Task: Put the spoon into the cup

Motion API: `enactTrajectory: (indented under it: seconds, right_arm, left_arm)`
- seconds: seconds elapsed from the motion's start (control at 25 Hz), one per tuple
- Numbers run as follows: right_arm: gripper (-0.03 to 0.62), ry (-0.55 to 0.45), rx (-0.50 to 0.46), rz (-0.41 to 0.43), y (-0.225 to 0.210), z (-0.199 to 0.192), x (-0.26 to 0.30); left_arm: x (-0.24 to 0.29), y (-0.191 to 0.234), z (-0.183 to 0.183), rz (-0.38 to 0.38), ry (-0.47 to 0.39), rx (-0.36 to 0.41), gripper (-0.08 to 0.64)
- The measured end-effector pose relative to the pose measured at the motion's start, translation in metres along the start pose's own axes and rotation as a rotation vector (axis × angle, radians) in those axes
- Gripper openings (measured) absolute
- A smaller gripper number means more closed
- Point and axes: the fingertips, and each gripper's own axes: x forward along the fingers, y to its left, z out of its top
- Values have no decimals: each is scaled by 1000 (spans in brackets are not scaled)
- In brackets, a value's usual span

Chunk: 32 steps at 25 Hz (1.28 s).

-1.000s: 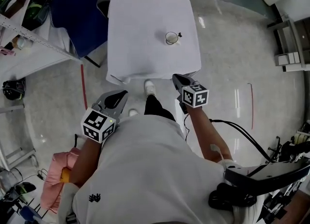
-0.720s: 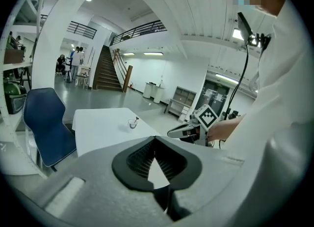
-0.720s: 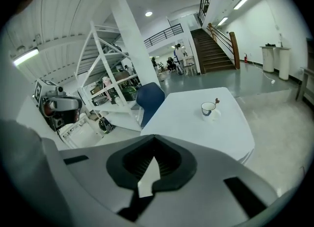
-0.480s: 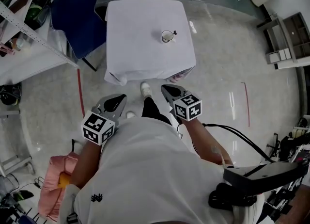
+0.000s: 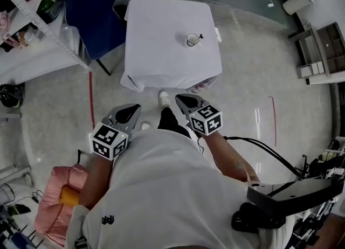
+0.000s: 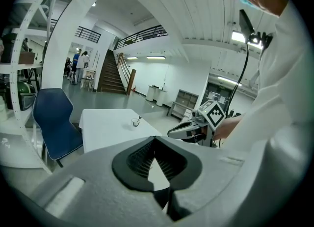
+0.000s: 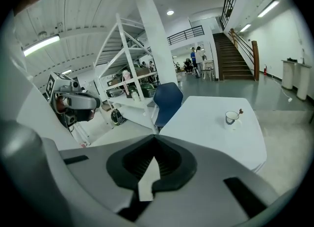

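**Spoon in cup, both grippers closed and well back**

The spoon (image 5: 200,36) stands in the white cup (image 5: 192,40), its dark end leaning out over the rim. The cup sits on the white-draped bench (image 5: 156,32), well ahead of the 2 grippers. The right gripper (image 5: 186,102) is closed on nothing, and in its own view the cup lies ahead and to the right. The left gripper (image 5: 128,113) is likewise closed and empty, with the cup far ahead of it. A blue chair (image 5: 94,13) stands beside the bench, ahead and left of the left gripper.
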Motion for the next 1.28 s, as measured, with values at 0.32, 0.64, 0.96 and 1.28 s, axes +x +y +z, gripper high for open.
enactTrajectory:
  seconds: [0.32,0.64,0.96,1.28]
  right_arm:
    - [8,4,-34,23,21,6,10]
    - [8,0,-26,25,23,0,3]
    - [8,-11,15,-3,8,-11,-7]
    - [8,-11,65,-32,-15,-19,-11]
  left_arm:
    - [-21,11,-5,35,-22,-16,9]
    - [-19,5,-8,27,3,-9,9]
    - [0,-3,-6,-15,45,13,9]
    - [28,-4,-1,-61,84,26,9]
